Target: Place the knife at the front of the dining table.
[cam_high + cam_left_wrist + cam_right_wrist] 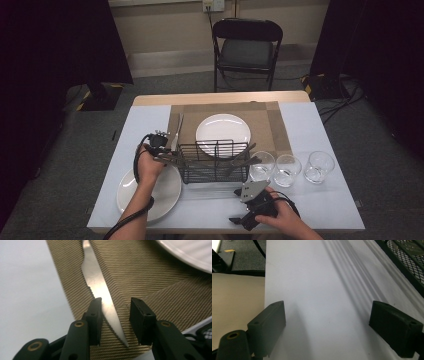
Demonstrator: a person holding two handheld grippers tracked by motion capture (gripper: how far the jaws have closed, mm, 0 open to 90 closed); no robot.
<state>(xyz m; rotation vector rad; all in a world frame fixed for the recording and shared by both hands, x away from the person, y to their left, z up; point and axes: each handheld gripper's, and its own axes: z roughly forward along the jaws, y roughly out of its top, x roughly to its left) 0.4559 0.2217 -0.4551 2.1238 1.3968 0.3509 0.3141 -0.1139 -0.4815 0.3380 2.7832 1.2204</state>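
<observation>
Three glasses [290,169] right of wire basket [214,162]; chair [246,49] behind table.

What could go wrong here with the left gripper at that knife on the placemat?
1. The left gripper is open, with the knife lying flat on the woven placemat between its jaws. A thin flat blade may slip rather than lift.
2. The serrated edge might snag the weave and drag the placemat.
3. The wire basket and the white plate sit close by, so a swing could knock them.

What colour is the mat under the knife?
Tan-brown, with a fine woven zigzag; the mat shows best in the left gripper view.
</observation>
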